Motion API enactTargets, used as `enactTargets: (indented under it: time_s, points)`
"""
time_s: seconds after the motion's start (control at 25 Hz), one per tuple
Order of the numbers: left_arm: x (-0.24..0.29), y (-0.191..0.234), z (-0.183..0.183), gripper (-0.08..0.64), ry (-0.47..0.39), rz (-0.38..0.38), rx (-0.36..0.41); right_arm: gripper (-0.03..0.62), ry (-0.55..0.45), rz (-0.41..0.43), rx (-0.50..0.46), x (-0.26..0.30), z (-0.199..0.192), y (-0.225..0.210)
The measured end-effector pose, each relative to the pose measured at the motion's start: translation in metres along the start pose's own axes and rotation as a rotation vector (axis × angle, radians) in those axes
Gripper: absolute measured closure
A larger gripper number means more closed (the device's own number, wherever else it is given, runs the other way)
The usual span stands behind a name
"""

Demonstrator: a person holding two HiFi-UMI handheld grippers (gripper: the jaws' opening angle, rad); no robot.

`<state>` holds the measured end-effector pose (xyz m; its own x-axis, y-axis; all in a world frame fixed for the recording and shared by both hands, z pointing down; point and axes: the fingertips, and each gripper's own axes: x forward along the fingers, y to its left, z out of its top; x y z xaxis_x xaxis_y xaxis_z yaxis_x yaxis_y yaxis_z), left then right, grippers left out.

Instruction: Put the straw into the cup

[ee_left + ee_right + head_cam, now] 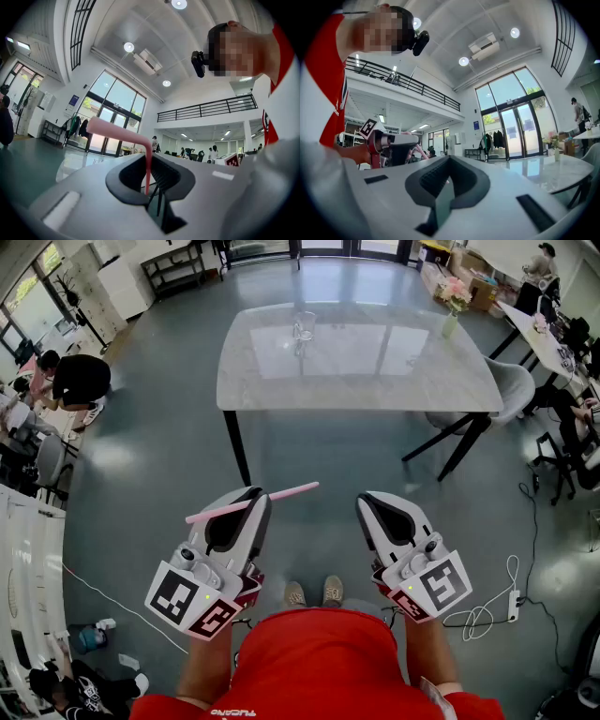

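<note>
A pink bendy straw (281, 495) lies crosswise in my left gripper (255, 497), which is shut on it; both ends stick out past the jaws. In the left gripper view the straw (119, 132) rises from between the pads and bends off to the left. My right gripper (367, 502) is level beside it, shut, with nothing in it (444, 187). The clear glass cup (303, 330) stands far ahead on the pale marble table (366, 385), well beyond both grippers. The left gripper (389, 146) also shows in the right gripper view.
I stand on a grey floor some way short of the table. A vase of flowers (453, 307) sits at its far right corner, and a grey chair (514, 390) is at its right side. A white cable and power strip (497, 607) lie on the floor at right. People sit at desks on the left (80, 381).
</note>
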<state>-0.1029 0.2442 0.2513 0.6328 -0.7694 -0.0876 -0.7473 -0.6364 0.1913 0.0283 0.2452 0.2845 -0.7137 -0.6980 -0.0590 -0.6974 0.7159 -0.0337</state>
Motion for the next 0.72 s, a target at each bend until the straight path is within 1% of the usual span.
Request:
enactTargets:
  time_s: [0.32, 0.52, 0.72]
  points:
    - [0.0, -0.002, 0.002, 0.526, -0.004, -0.009, 0.002, 0.591, -0.003, 0.002, -0.005, 0.0, 0.002, 0.005]
    - [0.0, -0.003, 0.003, 0.526, -0.009, -0.019, 0.0, 0.591, -0.04, 0.011, 0.017, -0.002, 0.012, 0.006]
    - [0.01, -0.005, 0.0, 0.526, -0.009, -0.019, 0.0, 0.591, -0.023, 0.009, -0.014, -0.004, 0.012, -0.003]
